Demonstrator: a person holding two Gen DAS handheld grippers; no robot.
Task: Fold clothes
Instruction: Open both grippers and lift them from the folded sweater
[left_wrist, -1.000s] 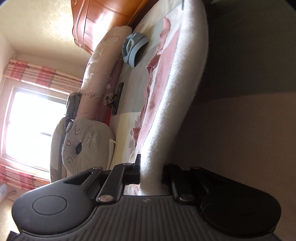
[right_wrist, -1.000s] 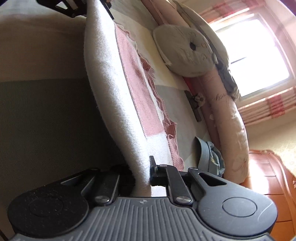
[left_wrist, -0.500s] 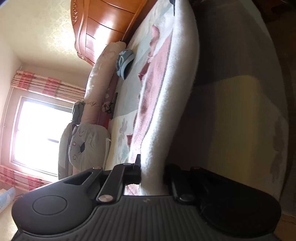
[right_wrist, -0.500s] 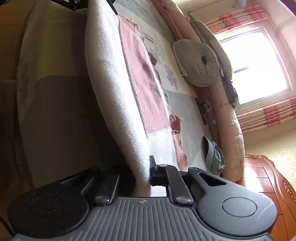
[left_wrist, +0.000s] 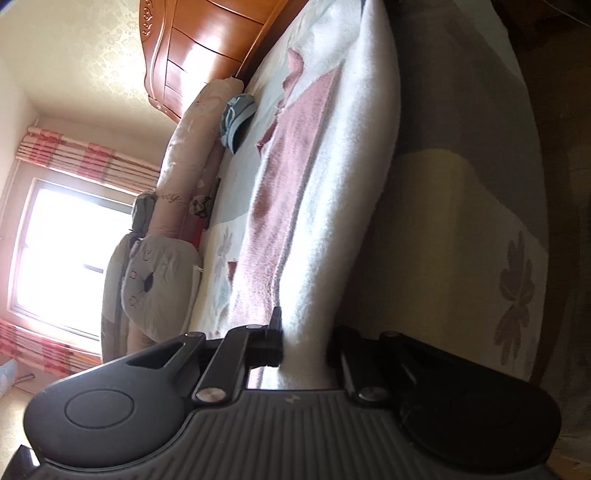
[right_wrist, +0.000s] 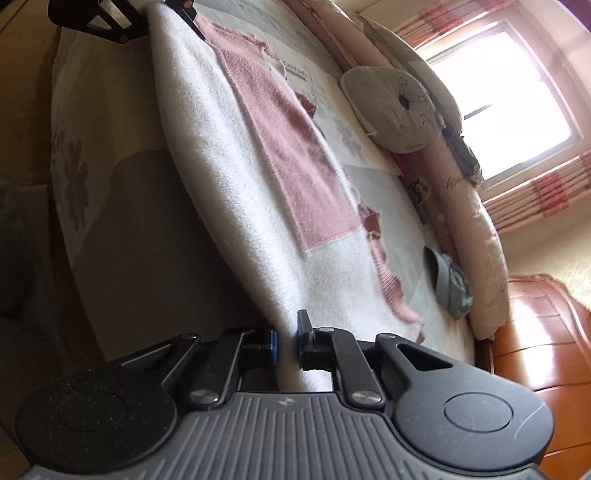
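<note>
A white and pink knitted sweater (left_wrist: 325, 192) lies stretched over a bed; it also shows in the right wrist view (right_wrist: 258, 155). My left gripper (left_wrist: 304, 341) is shut on one end of its white edge. My right gripper (right_wrist: 286, 341) is shut on the other end of the same edge. The edge runs taut between the two and is held a little above the bed. The left gripper also shows at the top left of the right wrist view (right_wrist: 162, 11), clamped on the cloth.
The bed sheet (left_wrist: 480, 206) has grey patches and flower prints. A long pink bolster (right_wrist: 476, 236), a round grey cushion (right_wrist: 391, 107), a blue cap (left_wrist: 236, 118) and a wooden headboard (left_wrist: 207, 48) line the far side. A bright window (right_wrist: 513, 114) is behind.
Both grippers have lifted and pulled back with the sweater edge still in them. More of the bed and its near edge is now in view.
</note>
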